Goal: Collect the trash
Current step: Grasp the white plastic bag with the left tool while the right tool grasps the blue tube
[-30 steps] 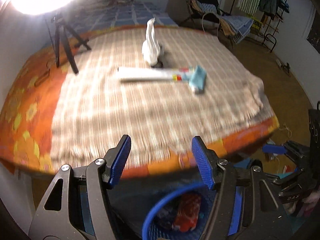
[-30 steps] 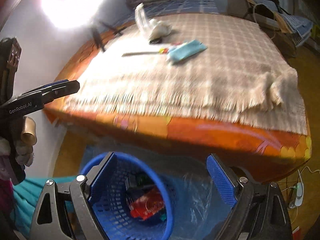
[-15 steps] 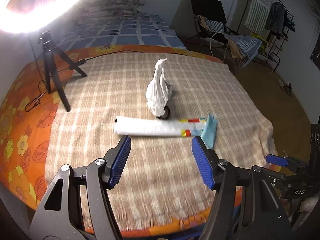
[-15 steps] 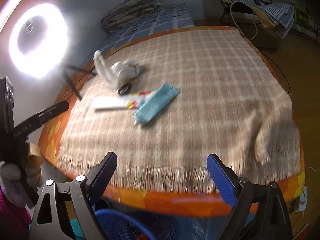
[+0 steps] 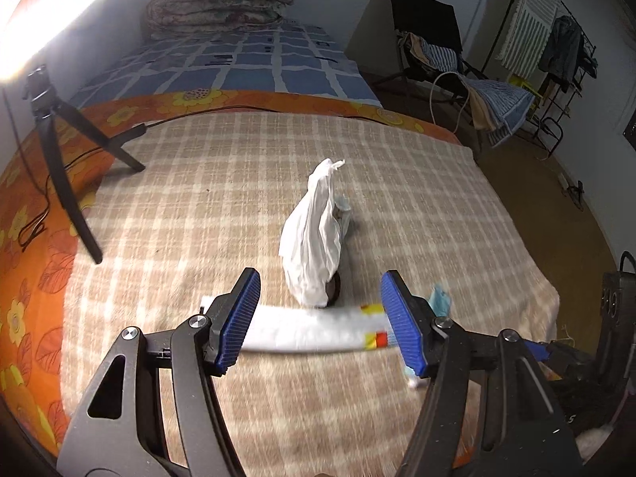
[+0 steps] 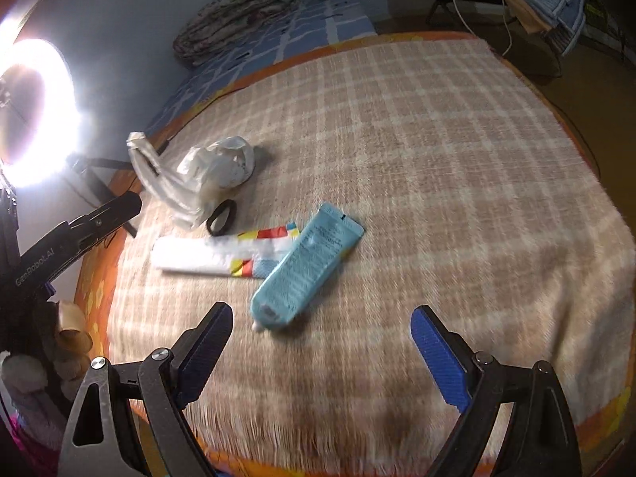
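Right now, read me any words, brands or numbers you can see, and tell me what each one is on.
"GenRobot.AI": on the left gripper arm, seen in the right wrist view.
Blue tube: lines of print, too small and blurred to read.
White wrapper: coloured blocks only, no legible text.

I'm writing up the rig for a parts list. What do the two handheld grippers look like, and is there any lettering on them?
Both match: the left gripper and right gripper have black skeletal arms with triangular cut-outs, silver pivot bolts, and ribbed blue finger pads. From the right wrist view, the left gripper's side bears white "GenRobot.AI" lettering. No cables are visible on them.
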Available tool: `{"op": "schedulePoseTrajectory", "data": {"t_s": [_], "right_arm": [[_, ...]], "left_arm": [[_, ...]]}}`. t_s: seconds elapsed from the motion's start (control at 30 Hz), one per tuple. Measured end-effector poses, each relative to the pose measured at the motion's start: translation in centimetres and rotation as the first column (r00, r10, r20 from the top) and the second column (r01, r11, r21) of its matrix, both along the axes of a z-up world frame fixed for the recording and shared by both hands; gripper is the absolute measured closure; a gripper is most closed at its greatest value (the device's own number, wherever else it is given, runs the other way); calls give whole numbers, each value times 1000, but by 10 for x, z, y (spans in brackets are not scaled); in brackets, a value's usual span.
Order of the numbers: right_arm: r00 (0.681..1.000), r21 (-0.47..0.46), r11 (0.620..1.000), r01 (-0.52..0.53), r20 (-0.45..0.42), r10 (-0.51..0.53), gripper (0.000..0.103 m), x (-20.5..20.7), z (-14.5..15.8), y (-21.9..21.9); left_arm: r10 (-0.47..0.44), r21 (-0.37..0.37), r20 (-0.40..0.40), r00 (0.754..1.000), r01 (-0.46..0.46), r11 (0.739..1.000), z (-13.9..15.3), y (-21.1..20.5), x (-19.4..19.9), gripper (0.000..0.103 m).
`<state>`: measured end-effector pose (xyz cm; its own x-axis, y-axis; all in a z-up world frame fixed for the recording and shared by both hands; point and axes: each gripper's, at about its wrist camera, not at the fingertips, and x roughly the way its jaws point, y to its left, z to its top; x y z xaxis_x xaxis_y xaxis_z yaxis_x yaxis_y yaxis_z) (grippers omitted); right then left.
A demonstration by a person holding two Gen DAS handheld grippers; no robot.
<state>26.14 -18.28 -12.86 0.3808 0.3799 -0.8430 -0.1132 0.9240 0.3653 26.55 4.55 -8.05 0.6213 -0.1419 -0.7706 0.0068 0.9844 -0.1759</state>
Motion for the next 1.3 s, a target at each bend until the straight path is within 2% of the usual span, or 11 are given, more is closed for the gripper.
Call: {"op": "schedulePoseTrajectory", "data": {"t_s": [0.2,0.37,0.57,0.63,0.8,0.87,1.0,1.1,1.17,1.23,1.3], "right_arm": [[998,18,1000,20,-55,-19,11,23,-24,14],[1000,-34,999,19,-17,-19,11,33,-27,30],[999,-146,989,-5,48,12,41,37,-27,42],[998,-139,990,-3,57,11,52,38,-27,39],[997,-119,993,-10,72,19,60,37,-27,28],[996,-131,991,-9,86,21,85,36,-25,27],[996,-117,993,-14,84,24,91,35,-24,21],[998,-56,998,-25,56,28,90,36,-26,17],[1000,-12,1000,-7,10,7,73,39,-28,12],[1000,50,999,17,-8,-17,38,37,-27,7],[1000,16,1000,4,3,-4,30,35,-25,13]], "left_arm": [[23,-26,-9,1000,-23,999,-15,6,24,38],[38,-37,-24,999,-39,999,-28,10,38,38],[47,-35,-29,998,-48,998,-38,14,49,39],[47,-36,-32,998,-49,998,-40,14,52,46],[33,-30,-41,999,-34,999,-44,12,54,69],[37,-19,-36,999,-37,999,-43,11,53,76],[42,-22,-23,999,-42,999,-41,11,51,85],[43,-20,-21,999,-43,999,-40,13,51,86],[44,-16,-21,999,-44,999,-40,14,51,86],[45,-14,-19,999,-45,999,-40,14,50,86],[48,-16,-18,999,-48,999,-40,15,50,86]]}}
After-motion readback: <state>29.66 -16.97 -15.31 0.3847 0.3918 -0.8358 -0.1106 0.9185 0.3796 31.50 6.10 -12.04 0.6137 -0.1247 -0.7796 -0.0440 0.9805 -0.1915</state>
